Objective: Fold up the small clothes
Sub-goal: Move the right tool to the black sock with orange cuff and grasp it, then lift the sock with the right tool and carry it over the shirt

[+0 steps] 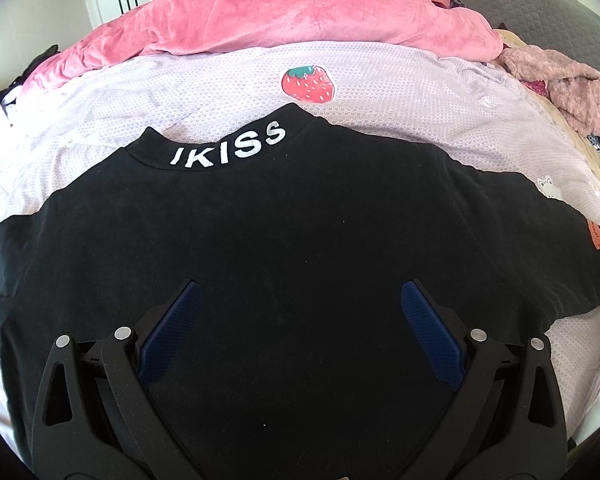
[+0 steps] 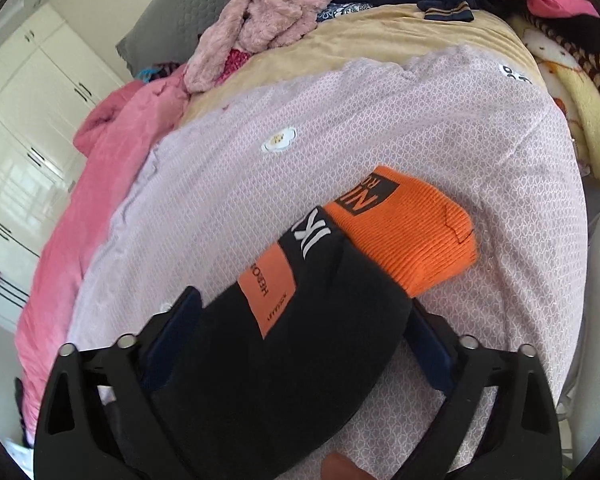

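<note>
I am working on a black sweatshirt (image 1: 300, 240) that is lying flat, back up, on the lilac sheet (image 1: 400, 120) of the bed. I am judging it light, soft and floppy: it will sag and crease wherever I lift it, so seams and cuffs are the sensible places to take hold. Its collar (image 1: 228, 148), lettered in white, is pointing away from me toward the pink blanket (image 1: 300, 20), and the hem is lying toward me, so the body's long axis is running from me to the far side of the bed.

The sleeve (image 2: 280, 360) is lying on the sheet, its long axis slanting away and to the right in the right wrist view, ending in a ribbed orange cuff (image 2: 404, 236). That thicker, grippier cuff is looking like the best handle for folding the sleeve inward.

My right hand-held gripper (image 2: 300, 308) is straddling the sleeve, its jaws partly apart on either side of the cloth; I cannot tell whether the pads are pressing it yet.

My left hand-held gripper (image 1: 300, 296) is hovering over the middle of the back, jaws wide apart and holding nothing.

A fluffy pink garment (image 2: 268, 12) is heaped nearby.
</note>
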The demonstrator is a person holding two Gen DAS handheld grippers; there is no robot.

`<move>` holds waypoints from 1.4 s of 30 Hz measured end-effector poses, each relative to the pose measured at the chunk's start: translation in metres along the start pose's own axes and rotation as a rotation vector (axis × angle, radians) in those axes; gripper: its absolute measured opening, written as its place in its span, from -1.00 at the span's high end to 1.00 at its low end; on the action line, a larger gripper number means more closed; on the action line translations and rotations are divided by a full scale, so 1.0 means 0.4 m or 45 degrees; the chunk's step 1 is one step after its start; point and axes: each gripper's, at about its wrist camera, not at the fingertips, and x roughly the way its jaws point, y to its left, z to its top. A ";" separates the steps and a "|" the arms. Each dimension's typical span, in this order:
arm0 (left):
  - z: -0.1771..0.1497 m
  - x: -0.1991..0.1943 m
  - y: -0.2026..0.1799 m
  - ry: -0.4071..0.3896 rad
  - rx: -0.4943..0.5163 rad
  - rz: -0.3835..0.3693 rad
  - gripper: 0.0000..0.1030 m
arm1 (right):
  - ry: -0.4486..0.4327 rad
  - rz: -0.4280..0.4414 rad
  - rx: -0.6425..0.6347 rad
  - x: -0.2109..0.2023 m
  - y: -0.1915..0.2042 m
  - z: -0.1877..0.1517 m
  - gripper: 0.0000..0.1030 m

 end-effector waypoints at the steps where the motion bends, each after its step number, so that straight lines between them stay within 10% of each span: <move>1: -0.002 -0.002 0.002 -0.001 -0.007 -0.001 -0.82 | -0.016 0.013 -0.003 -0.005 -0.001 0.002 -0.13; 4: -0.009 -0.012 0.012 -0.006 -0.031 -0.006 -0.82 | -0.024 0.086 -0.023 -0.009 0.004 0.003 0.61; 6: -0.014 -0.018 0.021 -0.010 -0.044 -0.005 -0.82 | -0.034 0.135 -0.082 -0.016 0.026 -0.002 0.76; 11: -0.025 -0.037 0.050 -0.029 -0.092 0.002 -0.82 | -0.095 0.268 -0.210 -0.062 0.092 -0.023 0.77; 19: -0.034 -0.056 0.071 -0.036 -0.124 0.001 -0.82 | -0.129 0.191 -0.166 -0.076 0.065 -0.018 0.79; 42: -0.063 -0.120 0.278 -0.071 -0.367 0.022 -0.82 | 0.116 0.903 -0.932 -0.215 0.451 -0.403 0.60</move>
